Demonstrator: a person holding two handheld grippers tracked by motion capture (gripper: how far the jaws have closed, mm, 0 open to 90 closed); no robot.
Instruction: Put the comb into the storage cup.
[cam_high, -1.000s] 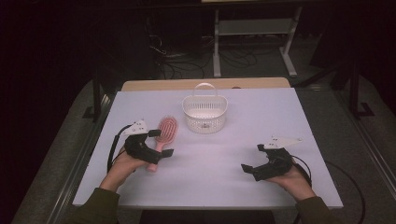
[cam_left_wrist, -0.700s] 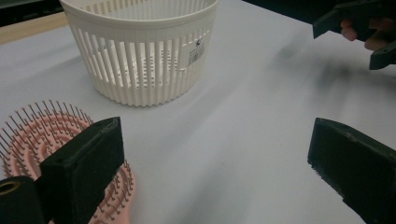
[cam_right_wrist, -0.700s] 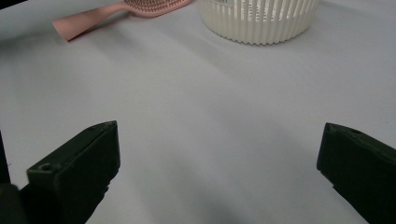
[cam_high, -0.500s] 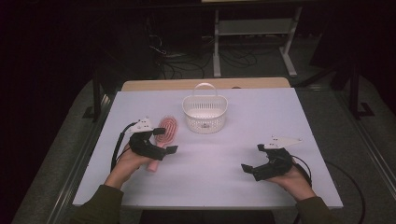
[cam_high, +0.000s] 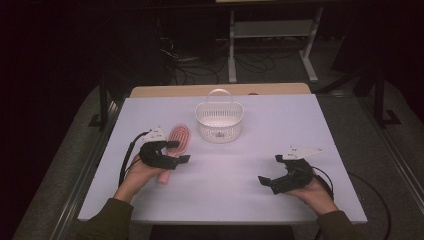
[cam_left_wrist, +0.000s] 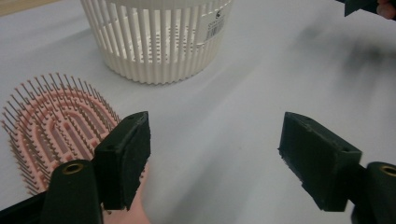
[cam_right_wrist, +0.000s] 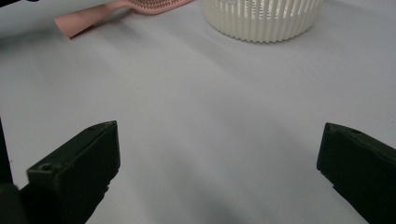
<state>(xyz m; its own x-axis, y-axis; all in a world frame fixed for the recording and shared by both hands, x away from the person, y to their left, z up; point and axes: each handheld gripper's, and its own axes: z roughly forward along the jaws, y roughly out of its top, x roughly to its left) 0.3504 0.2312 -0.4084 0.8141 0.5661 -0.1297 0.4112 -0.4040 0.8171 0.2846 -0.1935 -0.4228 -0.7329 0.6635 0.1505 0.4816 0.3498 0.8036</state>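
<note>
Your white table (cam_high: 260, 150) carries everything here, lit against a dark room. Toward its far middle stands the white slatted basket (cam_high: 219, 121), upright, its handle raised and a barcode label on its wall; in your left claw view it (cam_left_wrist: 156, 39) rises just beyond the brush. Your right claw (cam_high: 272, 170) rests low at the near right of the table, well apart from the other things, its jaws spread wide over bare table in the right claw view. Your left claw (cam_high: 181, 151) sits at the near left, over the pink hairbrush (cam_high: 176, 142); its jaws have just been closing but stand apart, and in the left claw view nothing lies between them: the brush head (cam_left_wrist: 56, 121) is just outside the left jaw, bristles up. The brush lies flat on the table just left of the basket, its handle pointing back toward your left hand (cam_high: 135, 175).
</note>
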